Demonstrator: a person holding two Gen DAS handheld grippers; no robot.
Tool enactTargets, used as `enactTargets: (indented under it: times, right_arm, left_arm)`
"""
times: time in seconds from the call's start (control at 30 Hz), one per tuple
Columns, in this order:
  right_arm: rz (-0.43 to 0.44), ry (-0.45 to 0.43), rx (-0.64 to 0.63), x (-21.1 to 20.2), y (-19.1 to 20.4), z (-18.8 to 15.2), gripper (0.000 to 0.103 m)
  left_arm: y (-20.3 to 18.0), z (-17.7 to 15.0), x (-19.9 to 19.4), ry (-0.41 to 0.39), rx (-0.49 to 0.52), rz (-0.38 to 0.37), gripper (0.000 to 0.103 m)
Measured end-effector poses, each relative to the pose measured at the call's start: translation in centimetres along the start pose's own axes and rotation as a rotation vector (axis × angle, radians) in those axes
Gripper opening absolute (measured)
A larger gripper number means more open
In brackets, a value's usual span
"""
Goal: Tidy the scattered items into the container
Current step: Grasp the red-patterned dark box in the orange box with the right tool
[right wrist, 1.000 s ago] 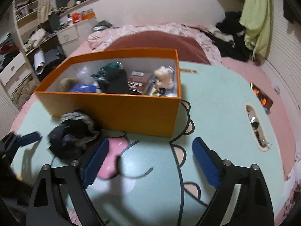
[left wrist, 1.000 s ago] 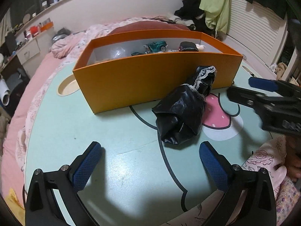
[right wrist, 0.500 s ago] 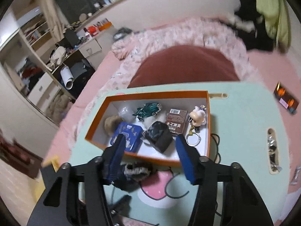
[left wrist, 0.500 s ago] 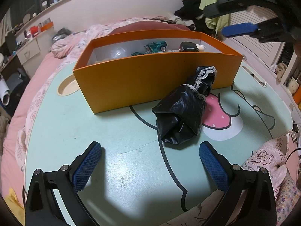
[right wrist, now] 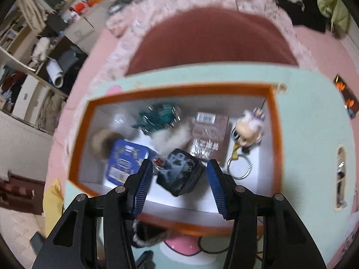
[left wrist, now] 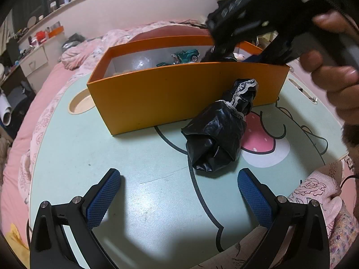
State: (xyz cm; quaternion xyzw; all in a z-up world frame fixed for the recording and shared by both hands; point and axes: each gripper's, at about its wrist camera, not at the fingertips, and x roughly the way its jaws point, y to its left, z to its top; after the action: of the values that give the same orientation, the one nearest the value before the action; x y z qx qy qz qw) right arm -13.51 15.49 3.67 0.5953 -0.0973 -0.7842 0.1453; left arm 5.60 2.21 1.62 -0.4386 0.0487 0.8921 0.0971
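An orange box [left wrist: 179, 89] stands on the mint green table [left wrist: 134, 168]. A black bag with lace trim [left wrist: 219, 130] lies on the table against the box's front wall. My left gripper [left wrist: 177, 190] is open and empty, low over the table just short of the bag. My right gripper [right wrist: 179, 179] is open, pointing down into the box [right wrist: 274, 134] with its fingers either side of a black case [right wrist: 180, 174]. The box holds a blue tin [right wrist: 125, 161], a teal toy car [right wrist: 159, 117], a brown packet [right wrist: 208, 134] and a doll keychain [right wrist: 249, 132].
The right gripper and the hand on it [left wrist: 291, 29] fill the upper right of the left wrist view. A pink bed [right wrist: 211, 40] lies beyond the table. Cupboards and shelves [right wrist: 33, 67] stand at the left. The table has a round cup hole [left wrist: 78, 105].
My right gripper has risen from the table, moved over the box and dropped towards the black case. My left gripper and the black bag have not moved.
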Motion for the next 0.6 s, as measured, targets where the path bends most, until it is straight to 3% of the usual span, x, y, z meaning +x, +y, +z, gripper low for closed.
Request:
enactTargets:
  times: [0.1, 0.37, 0.47, 0.6]
  right_arm:
    - [0.005, -0.015, 0.000, 0.3, -0.2, -0.2, 0.030]
    - [0.130, -0.345, -0.114, -10.9, 1.4, -3.8, 0.029]
    - [0.214, -0.322, -0.183, -12.3, 1.1, -6.8, 0.029]
    - [0.295, -0.205, -0.193, -9.6, -0.8, -9.9, 0.029]
  left_arm:
    - [0.0, 0.0, 0.0, 0.000, -0.001, 0.000, 0.103]
    - [0.0, -0.1, 0.0, -0.001, -0.001, 0.001, 0.103]
    - [0.0, -0.1, 0.0, -0.003, -0.001, 0.001, 0.103]
    - [0.1, 0.2, -0.1, -0.002, 0.000, 0.002, 0.103]
